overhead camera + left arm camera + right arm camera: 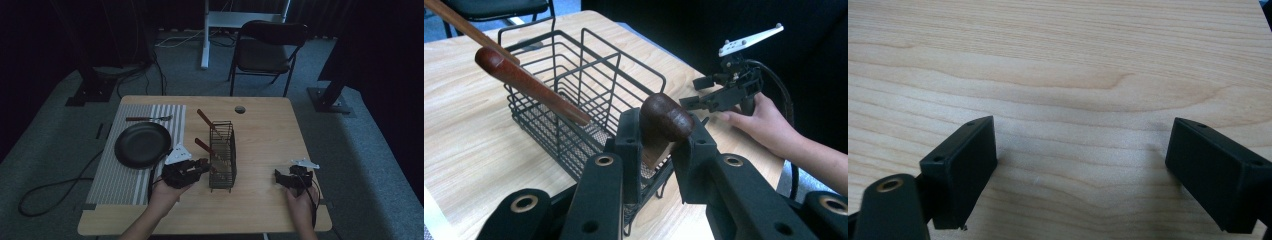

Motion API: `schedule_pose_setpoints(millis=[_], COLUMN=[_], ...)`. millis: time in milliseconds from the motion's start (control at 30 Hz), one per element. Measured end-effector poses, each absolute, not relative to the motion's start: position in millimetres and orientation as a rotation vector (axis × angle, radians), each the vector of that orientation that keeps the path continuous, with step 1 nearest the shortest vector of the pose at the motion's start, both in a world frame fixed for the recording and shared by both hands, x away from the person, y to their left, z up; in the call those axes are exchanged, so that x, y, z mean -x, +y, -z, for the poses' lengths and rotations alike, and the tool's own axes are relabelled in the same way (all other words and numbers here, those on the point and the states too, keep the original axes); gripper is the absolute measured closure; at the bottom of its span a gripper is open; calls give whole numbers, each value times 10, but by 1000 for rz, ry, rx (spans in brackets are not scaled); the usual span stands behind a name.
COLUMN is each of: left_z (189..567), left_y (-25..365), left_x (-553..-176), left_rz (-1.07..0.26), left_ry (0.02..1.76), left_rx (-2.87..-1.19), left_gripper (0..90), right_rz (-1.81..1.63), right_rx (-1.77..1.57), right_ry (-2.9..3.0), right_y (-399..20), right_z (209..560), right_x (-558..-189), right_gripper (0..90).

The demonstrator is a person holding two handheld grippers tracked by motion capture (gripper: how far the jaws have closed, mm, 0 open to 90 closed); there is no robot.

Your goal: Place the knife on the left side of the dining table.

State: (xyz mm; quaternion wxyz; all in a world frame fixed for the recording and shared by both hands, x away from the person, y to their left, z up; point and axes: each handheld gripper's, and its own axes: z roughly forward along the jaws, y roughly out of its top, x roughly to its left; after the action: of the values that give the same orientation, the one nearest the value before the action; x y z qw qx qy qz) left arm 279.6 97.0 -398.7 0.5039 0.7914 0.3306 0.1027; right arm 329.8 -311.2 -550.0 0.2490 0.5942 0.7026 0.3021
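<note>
Wooden handle (664,120) clamped in left hand-held gripper (659,150), at near end of wire basket (574,90). Right hand-held gripper (1080,170) spread wide, empty, over bare bench (1073,60).

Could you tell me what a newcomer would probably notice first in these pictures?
Probably the black wire basket at the middle of the wooden table, with wooden-handled utensils sticking out of it. Next, the left gripper, shut on one wooden handle right beside the basket. The black pan on the striped mat at the left and the open right gripper over bare wood come after.
</note>
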Motion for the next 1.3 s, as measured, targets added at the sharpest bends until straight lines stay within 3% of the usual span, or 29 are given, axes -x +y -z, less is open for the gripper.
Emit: schedule_pose_setpoints(millis=[500,1300], left_z=[3670,3225], left_y=[1112,1685], left_x=[-2665,-2410], left_rz=[-324,-402], left_ry=[726,705], left_rx=[-1863,-1779], left_gripper=[763,763], right_rz=[-823,-823], right_rx=[-1619,-1619], right_ry=[1914,1914], right_y=[-3112,-3112], right_z=[5500,5500], right_x=[-3298,-3298], right_gripper=[121,121])
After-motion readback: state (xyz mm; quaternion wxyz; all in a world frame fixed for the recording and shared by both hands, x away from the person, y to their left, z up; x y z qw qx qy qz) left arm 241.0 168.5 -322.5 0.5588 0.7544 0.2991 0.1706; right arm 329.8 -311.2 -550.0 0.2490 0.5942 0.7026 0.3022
